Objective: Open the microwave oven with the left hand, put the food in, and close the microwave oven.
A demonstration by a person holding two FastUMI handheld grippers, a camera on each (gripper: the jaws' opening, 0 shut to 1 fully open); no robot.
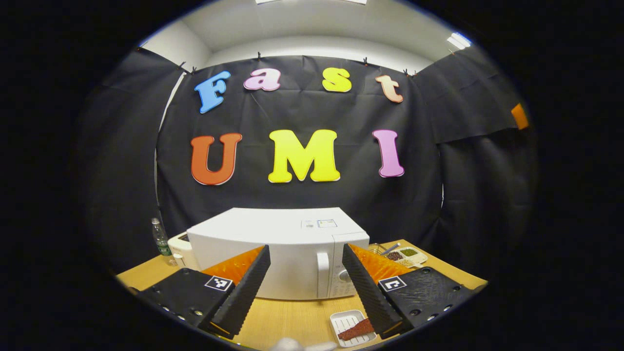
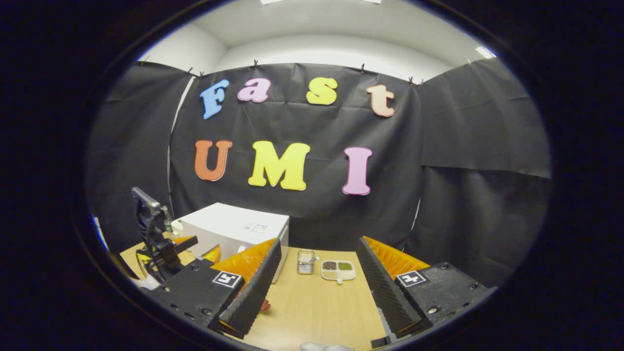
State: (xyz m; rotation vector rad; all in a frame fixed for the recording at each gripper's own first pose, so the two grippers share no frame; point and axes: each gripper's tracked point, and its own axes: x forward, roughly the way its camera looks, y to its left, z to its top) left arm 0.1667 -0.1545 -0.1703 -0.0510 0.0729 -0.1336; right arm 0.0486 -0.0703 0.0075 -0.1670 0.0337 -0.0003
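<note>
The pale wooden table (image 1: 297,319) carries everything, and the boxy white microwave oven (image 1: 273,243) is the landmark on it, door closed, its upright white bar handle (image 1: 322,273) near the right edge of the door, beside the control panel with a round knob (image 1: 344,276). Behind the microwave's left corner stand a small white appliance (image 1: 178,243) and a clear plastic bottle with a green label (image 1: 160,238). To the right of the microwave lie a small metal rack (image 2: 305,262) and a white sectioned dish of grains and beans (image 2: 338,271).

In front of the microwave, a little right of the handle, sits a small white rectangular tray (image 1: 347,327) holding a reddish-brown slab of food (image 1: 357,330) (possibly a strip of meat; too small to be sure).

The left gripper (image 1: 306,287) hangs in front of the door, fingers spread wide and empty, the handle between them in view but well apart from them. The right gripper (image 2: 317,290) sits off to the microwave's right, likewise wide and holding nothing.

The door will likely swing stiffly on its left hinge, so the handle's middle is the sound place to pinch. The tray looks light, rigid and a bit slick; its rim is the place to grip, keeping it level.
</note>
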